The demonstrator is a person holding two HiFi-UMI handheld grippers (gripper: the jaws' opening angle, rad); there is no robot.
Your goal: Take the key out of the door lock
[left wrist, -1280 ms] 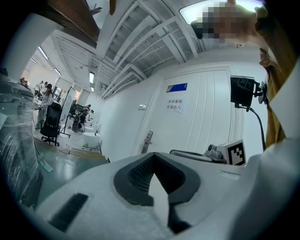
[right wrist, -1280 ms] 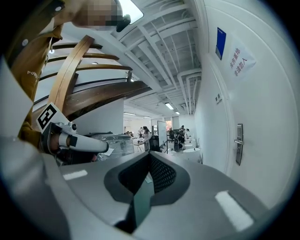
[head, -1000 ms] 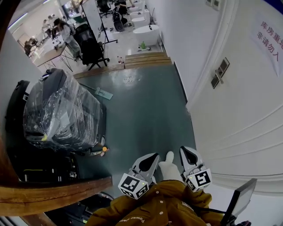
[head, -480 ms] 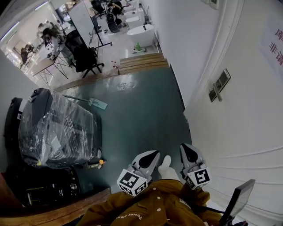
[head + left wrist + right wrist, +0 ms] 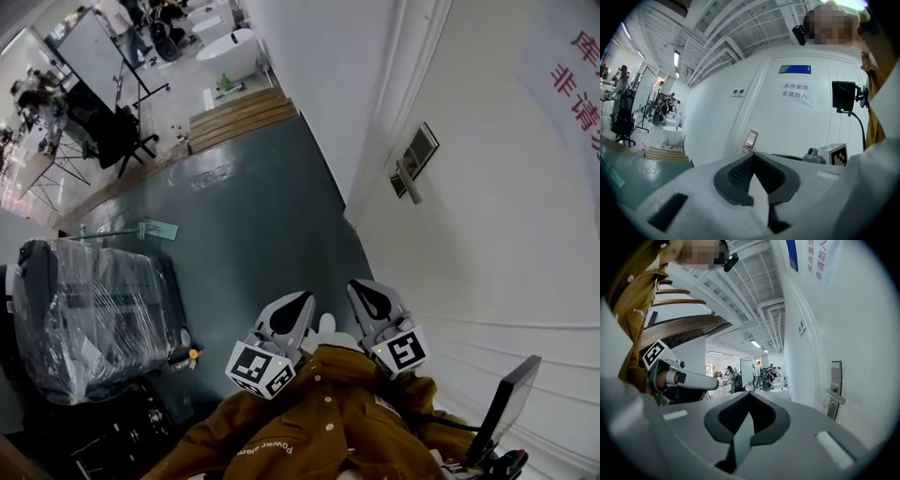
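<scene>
The door's metal lock plate (image 5: 413, 155) with its lever handle (image 5: 405, 181) sits on the white door (image 5: 506, 234), up and to the right of both grippers. It also shows as the lock plate (image 5: 751, 139) in the left gripper view and the lock plate (image 5: 835, 383) in the right gripper view. No key can be made out at this distance. My left gripper (image 5: 302, 302) and right gripper (image 5: 362, 287) are held side by side in front of the brown jacket, well short of the door. The left gripper (image 5: 752, 155) and right gripper (image 5: 749, 394) are both shut and hold nothing.
A plastic-wrapped black machine (image 5: 89, 309) stands on the green floor (image 5: 253, 225) at the left. Wooden steps (image 5: 242, 111), white tubs (image 5: 230, 47) and people at desks lie far ahead. A dark screen on a stand (image 5: 503, 412) is at lower right. A red-lettered sign (image 5: 572, 80) hangs on the door.
The view has swung and advanced toward the door: the lock plate is larger and closer, the wrapped machine has slid left and down. Both grippers stay shut, side by side.
</scene>
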